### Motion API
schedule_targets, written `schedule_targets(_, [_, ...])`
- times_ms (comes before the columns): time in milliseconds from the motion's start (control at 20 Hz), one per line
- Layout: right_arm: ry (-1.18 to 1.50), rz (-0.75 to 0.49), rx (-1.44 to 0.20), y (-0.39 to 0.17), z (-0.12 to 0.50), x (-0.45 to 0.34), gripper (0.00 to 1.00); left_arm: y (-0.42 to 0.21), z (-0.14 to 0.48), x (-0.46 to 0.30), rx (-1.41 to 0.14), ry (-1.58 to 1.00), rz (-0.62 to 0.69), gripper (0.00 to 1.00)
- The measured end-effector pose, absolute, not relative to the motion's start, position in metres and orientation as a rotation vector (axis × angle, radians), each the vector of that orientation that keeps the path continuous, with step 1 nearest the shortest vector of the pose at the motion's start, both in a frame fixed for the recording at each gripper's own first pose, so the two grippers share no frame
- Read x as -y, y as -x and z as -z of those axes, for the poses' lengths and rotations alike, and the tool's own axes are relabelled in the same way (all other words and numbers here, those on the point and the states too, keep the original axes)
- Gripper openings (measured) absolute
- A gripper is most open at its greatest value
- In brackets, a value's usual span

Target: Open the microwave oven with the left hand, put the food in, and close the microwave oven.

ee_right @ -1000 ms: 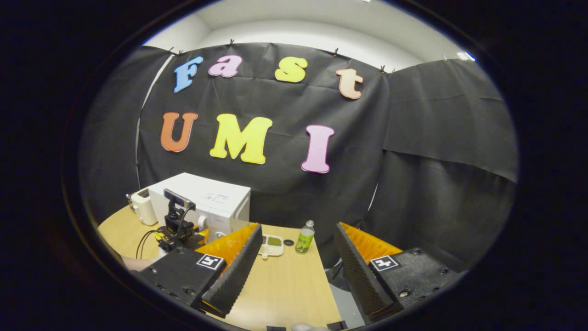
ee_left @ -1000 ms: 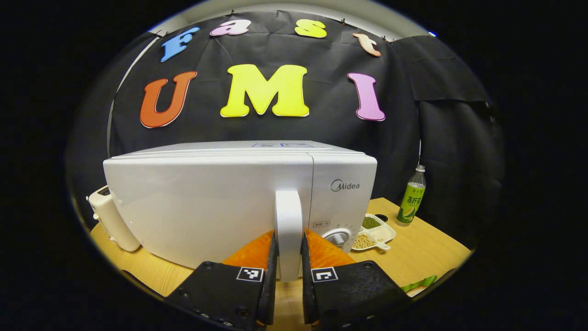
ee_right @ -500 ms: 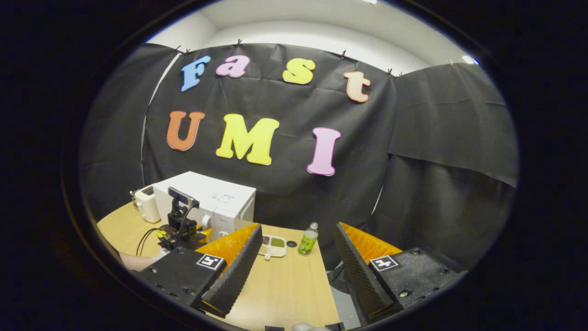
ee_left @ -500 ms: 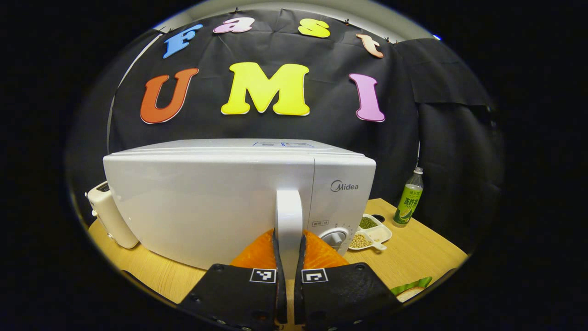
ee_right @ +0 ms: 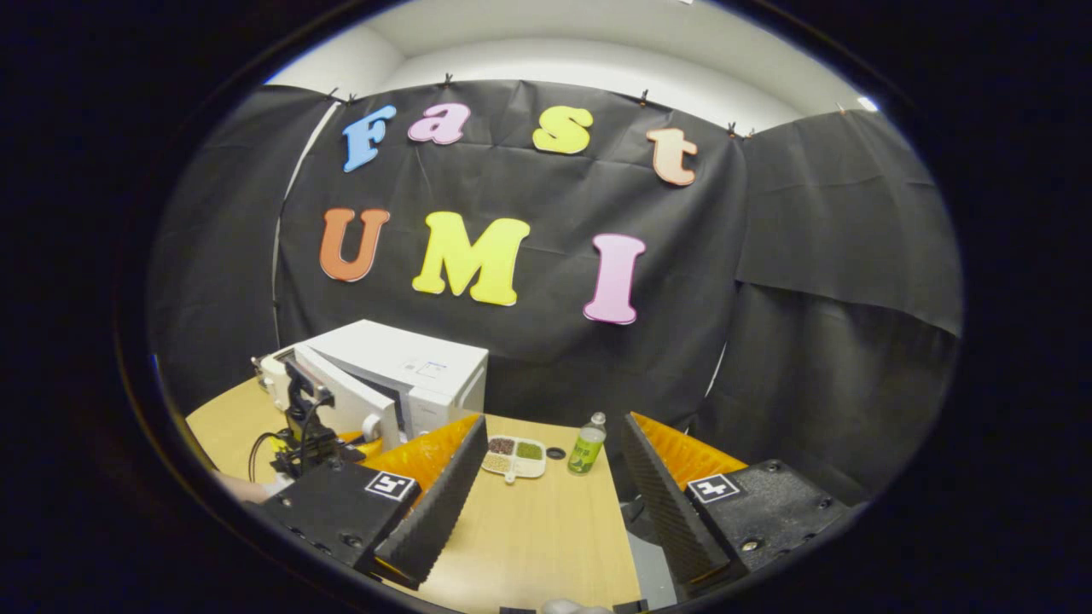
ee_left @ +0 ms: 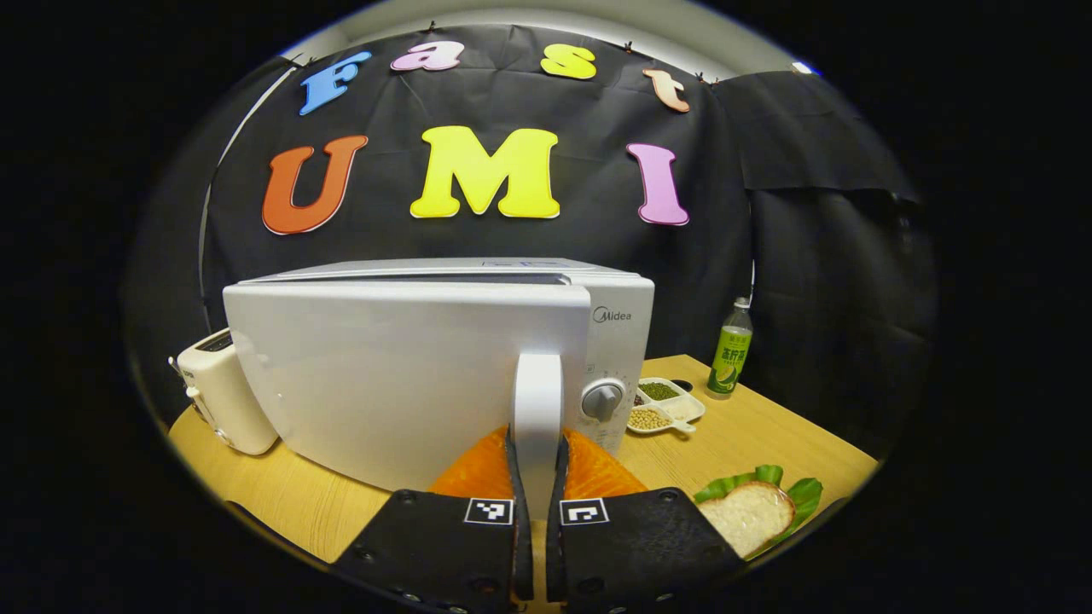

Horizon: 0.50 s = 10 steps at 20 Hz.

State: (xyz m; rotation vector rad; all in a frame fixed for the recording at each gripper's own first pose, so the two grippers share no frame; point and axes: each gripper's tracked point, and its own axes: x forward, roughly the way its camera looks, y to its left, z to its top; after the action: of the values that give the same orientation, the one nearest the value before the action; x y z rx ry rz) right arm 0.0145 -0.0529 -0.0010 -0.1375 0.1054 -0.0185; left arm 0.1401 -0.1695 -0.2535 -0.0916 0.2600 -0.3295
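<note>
Left gripper (ee_left: pixel 536 477): at 6 o'clock in the left gripper view, its fingers are pinched tight on the white door handle (ee_left: pixel 537 409), one on each side.
Microwave oven (ee_left: pixel 444 358): it sits dead centre on the wooden surface (ee_left: pixel 759 435), and in the right gripper view (ee_right: pixel 401 384) it stands at 9 o'clock.
Door (ee_left: pixel 401 375): it is ajar, swung out from the body, and a dark gap shows along its top edge and, in the right gripper view, between the door (ee_right: pixel 350 401) and the cabinet.
Control panel: to the right of the door, a round dial (ee_left: pixel 602 399) sits at about 3 o'clock from the handle.
Food: a slice of bread (ee_left: pixel 746 516) on a green leaf (ee_left: pixel 802 493) lies on the surface at 4 o'clock, well apart from the oven and outside it.
Right gripper (ee_right: pixel 553 503): it is at 6 o'clock in the right gripper view, fingers spread wide with nothing between them, above the near edge of the surface (ee_right: pixel 546 529).
Toaster (ee_left: pixel 223 392): a cream unit at 9 o'clock, just beside the oven's left side.
Divided dish (ee_left: pixel 665 402): it holds beans in its compartments, at 3 o'clock, near the oven's right front corner.
Bottle (ee_left: pixel 730 350): green-labelled and upright, just beyond the dish at 2 o'clock; its black cap (ee_right: pixel 555 453) lies between the dish and bottle in the right gripper view.
Left rig seen from afar: in the right gripper view the left gripper and its camera mount (ee_right: pixel 303 418) stand at the oven door at 8 o'clock, with part of a hand (ee_right: pixel 247 488) below.
</note>
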Motion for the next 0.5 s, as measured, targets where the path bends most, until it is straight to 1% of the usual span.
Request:
schedule_targets(50, [0.132,0.007,-0.103,-0.016,0.001,0.048,1.0,-0.132,0.253,0.164,-0.265,0.088,0.331,0.06])
schedule_targets(100, [0.128,-0.006,-0.102,-0.017,0.002,0.042,0.97,-0.122,0.254,0.157,-0.267,0.077,0.325,0.06])
schedule_targets(200, [0.124,-0.034,-0.102,-0.017,0.007,0.029,0.97,-0.102,0.254,0.142,-0.268,0.053,0.307,0.06])
schedule_targets(350, [0.141,-0.081,-0.098,-0.012,0.009,0.007,1.0,-0.075,0.256,0.118,-0.275,0.049,0.276,0.16])
schedule_targets(400, [0.146,-0.097,-0.092,-0.009,0.01,-0.002,0.97,-0.067,0.257,0.107,-0.279,0.053,0.261,0.17])
schedule_targets(450, [0.151,-0.107,-0.09,-0.005,0.01,-0.007,0.97,-0.06,0.256,0.097,-0.28,0.052,0.244,0.18])
schedule_targets(500, [0.153,-0.12,-0.086,-0.002,0.011,-0.014,1.0,-0.052,0.254,0.087,-0.278,0.048,0.225,0.19])
